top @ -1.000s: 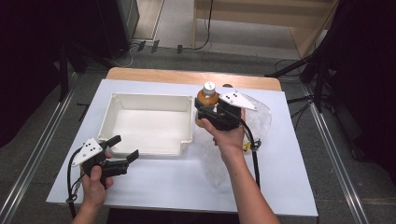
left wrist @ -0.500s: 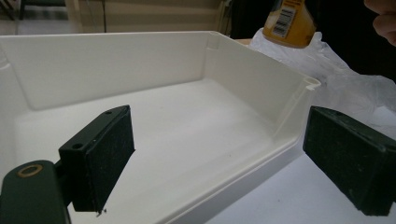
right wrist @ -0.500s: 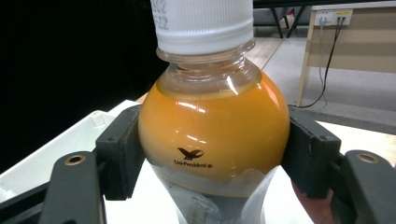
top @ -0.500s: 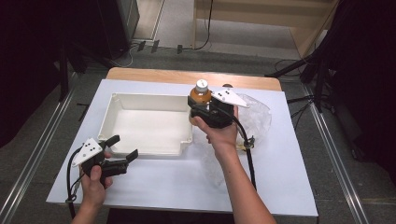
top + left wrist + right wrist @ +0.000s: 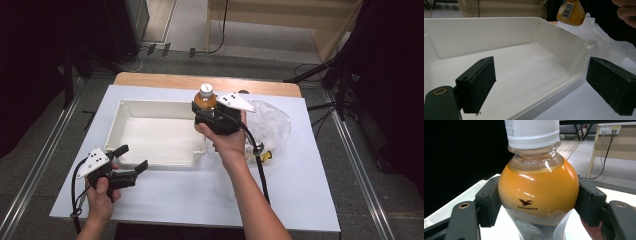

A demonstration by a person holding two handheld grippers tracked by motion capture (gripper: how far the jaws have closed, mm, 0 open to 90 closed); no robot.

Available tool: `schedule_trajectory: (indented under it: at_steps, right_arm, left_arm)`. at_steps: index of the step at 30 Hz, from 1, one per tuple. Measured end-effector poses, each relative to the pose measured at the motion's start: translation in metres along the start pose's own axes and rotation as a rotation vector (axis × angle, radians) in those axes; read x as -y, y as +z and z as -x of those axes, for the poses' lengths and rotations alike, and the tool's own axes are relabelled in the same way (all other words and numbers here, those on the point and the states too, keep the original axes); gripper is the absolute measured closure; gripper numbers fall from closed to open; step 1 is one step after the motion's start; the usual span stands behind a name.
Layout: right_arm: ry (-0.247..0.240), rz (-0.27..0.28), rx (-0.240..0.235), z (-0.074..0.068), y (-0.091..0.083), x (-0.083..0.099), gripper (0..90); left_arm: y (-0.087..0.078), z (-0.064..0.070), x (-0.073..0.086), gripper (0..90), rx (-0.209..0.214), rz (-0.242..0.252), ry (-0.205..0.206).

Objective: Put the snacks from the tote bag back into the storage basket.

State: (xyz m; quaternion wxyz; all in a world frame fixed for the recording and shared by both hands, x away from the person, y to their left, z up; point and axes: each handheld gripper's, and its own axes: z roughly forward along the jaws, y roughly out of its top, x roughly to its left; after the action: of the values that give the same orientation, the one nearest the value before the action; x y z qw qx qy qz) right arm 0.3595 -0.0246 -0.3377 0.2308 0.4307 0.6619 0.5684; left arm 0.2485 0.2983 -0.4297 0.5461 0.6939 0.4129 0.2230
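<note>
Right gripper view shows my right gripper (image 5: 537, 202) clamped on the bottle (image 5: 537, 195) of orange drink, its bottom cut off. From above it hangs over the tray's (image 5: 150, 107) right wall. My left gripper (image 5: 131, 159) rests with jaws apart.

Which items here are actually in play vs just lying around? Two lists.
In play:
- juice bottle, clamped upright in the right hand-held gripper, held over the tray's right end
- white tray
- left hand-held gripper, open at the tray's near edge

Lying about:
- clear plastic bag, crumpled right of the tray
- small yellow item by the bag, too small to identify
</note>
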Motion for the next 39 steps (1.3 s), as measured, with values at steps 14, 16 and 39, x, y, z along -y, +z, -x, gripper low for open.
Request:
schedule_trajectory:
  at_steps: [14,16,39]
  right_arm:
    - [-0.008,-0.008,-0.020,-0.010,0.013,0.003,31.0]
    - [-0.008,-0.012,-0.023,-0.010,0.014,0.004,31.0]
    - [-0.041,-0.056,-0.041,-0.016,0.028,0.019,31.0]
  left_arm:
    - [0.000,-0.001,0.001,9.5,0.002,0.001,-0.009]
    - [0.000,-0.001,0.001,9.5,0.003,0.003,-0.011]
    - [0.001,-0.001,0.001,9.5,0.004,0.001,-0.006]
